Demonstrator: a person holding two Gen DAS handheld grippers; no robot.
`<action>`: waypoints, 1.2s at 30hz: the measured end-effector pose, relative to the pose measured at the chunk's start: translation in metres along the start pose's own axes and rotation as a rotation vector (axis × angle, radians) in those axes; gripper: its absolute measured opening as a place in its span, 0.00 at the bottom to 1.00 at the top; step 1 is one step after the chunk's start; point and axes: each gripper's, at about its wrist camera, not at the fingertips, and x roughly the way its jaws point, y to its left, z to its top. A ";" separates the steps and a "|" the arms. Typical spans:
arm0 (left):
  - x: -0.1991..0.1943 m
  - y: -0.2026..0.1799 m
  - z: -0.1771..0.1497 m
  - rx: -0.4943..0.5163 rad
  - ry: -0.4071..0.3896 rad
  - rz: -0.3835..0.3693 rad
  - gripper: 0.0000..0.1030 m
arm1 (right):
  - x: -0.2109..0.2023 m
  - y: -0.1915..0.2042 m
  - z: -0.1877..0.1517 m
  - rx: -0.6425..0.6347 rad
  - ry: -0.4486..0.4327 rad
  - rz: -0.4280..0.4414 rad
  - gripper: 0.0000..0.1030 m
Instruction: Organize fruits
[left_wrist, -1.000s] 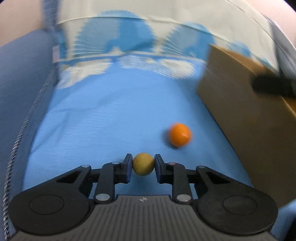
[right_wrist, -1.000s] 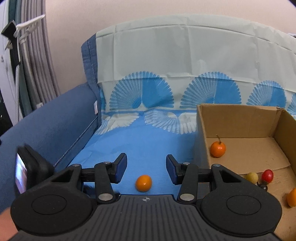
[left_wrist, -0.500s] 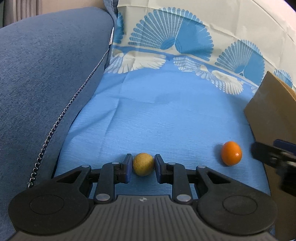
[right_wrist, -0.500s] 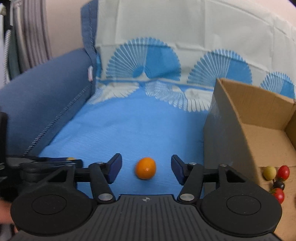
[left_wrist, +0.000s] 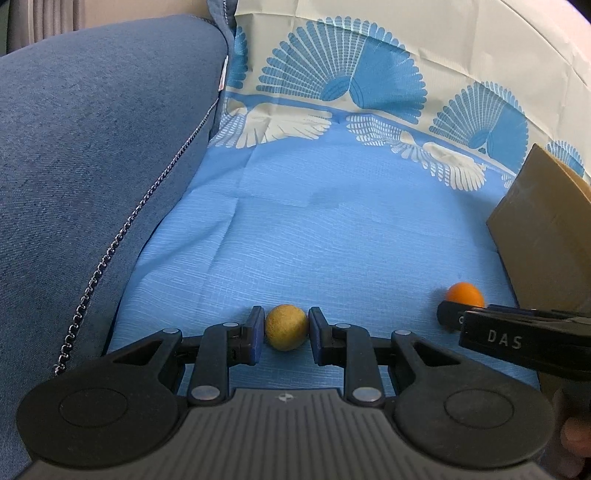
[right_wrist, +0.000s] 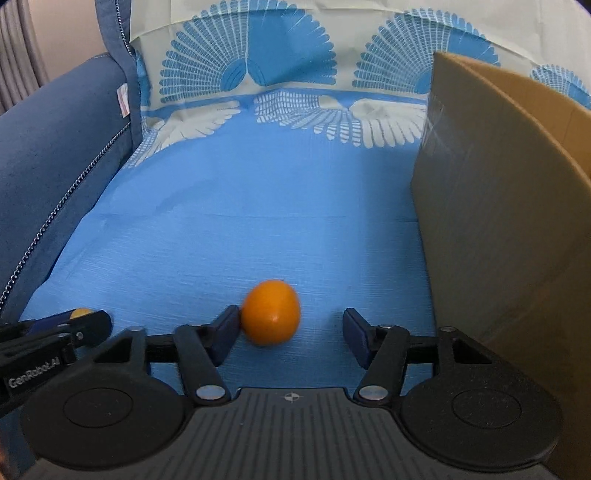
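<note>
The right gripper (right_wrist: 290, 332) has come down over the orange fruit (right_wrist: 271, 312), low in the frame's centre, and its jaws have just been closing: the left pad touches the fruit, the right stands clear, so nothing is pinched yet. The left gripper (left_wrist: 286, 330) stays pressed on the yellow-brown fruit (left_wrist: 286, 326) at lower centre. Both pickups look nearly secured. The cardboard box (right_wrist: 517, 221) wall rises just right of the right gripper; open blue cloth (right_wrist: 258, 221) lies ahead.
</note>
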 end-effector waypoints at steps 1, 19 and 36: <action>-0.001 0.000 0.000 -0.003 -0.002 0.002 0.27 | 0.001 0.001 -0.001 -0.004 0.004 0.006 0.38; -0.083 -0.007 -0.001 -0.025 -0.235 -0.077 0.27 | -0.093 0.001 -0.018 -0.093 -0.151 0.105 0.35; -0.177 -0.036 -0.009 0.021 -0.385 -0.141 0.27 | -0.224 -0.062 -0.043 -0.145 -0.467 0.132 0.35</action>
